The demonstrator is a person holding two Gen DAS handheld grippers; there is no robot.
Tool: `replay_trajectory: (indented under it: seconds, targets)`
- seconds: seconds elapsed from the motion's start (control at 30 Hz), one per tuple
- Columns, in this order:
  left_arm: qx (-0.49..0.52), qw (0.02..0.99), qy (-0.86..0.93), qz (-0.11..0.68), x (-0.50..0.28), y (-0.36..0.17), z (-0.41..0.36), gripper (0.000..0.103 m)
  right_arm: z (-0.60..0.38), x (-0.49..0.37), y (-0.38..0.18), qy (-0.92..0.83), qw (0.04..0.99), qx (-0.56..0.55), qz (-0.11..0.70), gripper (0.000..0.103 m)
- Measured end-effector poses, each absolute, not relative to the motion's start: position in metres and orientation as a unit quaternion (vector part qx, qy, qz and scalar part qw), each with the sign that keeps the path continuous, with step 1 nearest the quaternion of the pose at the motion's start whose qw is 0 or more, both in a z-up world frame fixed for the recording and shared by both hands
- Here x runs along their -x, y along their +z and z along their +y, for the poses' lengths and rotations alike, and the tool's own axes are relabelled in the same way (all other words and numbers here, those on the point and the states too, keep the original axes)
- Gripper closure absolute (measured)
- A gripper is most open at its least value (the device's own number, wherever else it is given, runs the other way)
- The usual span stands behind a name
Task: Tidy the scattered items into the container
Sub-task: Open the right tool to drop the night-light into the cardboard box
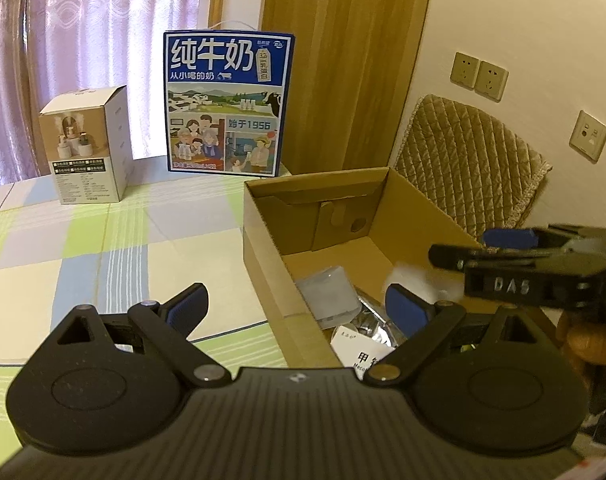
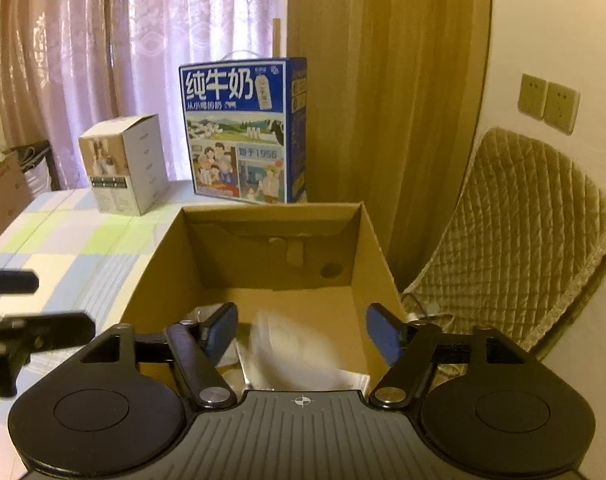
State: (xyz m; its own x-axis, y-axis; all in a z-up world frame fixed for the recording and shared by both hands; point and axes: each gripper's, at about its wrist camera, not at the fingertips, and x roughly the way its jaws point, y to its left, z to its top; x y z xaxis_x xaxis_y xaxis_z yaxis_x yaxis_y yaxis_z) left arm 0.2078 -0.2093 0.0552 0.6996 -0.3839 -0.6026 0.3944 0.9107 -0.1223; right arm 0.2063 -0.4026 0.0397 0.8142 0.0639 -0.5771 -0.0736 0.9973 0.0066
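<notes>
Left wrist view is showing the left gripper (image 1: 297,312) hovering with its jaws spread wide and nothing between them, straddling the near left wall of the open cardboard box (image 1: 263,248). That box is sitting on the checked tablecloth (image 1: 83,248), and items are already lying on its floor: a clear plastic packet (image 1: 329,294), a crinkled silvery packet (image 1: 369,322) just beside it, and a white card with printed characters (image 1: 355,350) near the front corner. A blurred white item (image 1: 417,280) is showing inside the box just under the right gripper (image 1: 459,250); it is too smeared to tell what it is, possibly a paper or plastic packet.

Right wrist view is looking down into the same box, where the right gripper (image 2: 301,330) is hanging over the near edge with its fingers parted and gripping nothing. The blurred white item (image 2: 295,348) is appearing between and below those fingers, inside the box.

Beyond the box, a blue milk carton case (image 1: 225,104) and a small white product box (image 1: 89,146) are standing upright on the table, well apart from the container. A quilted chair cushion (image 1: 467,160) is resting to the box's right.
</notes>
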Motion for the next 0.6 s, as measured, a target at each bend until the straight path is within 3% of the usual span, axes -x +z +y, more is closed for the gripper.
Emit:
replay_trajectory:
  seconds: [0.2, 0.6]
  targets:
    - [-0.003, 0.922, -0.205, 0.329, -0.197, 0.055, -0.2, 0.01, -0.414, -0.193, 0.041, 0.021, 0.951, -0.011, 0.308, 0.03]
    - [0.009, 0.923, -0.202, 0.329, -0.145, 0.072, -0.187, 0.01, -0.409, -0.131, 0.067, 0.02, 0.949, -0.005, 0.315, 0.015]
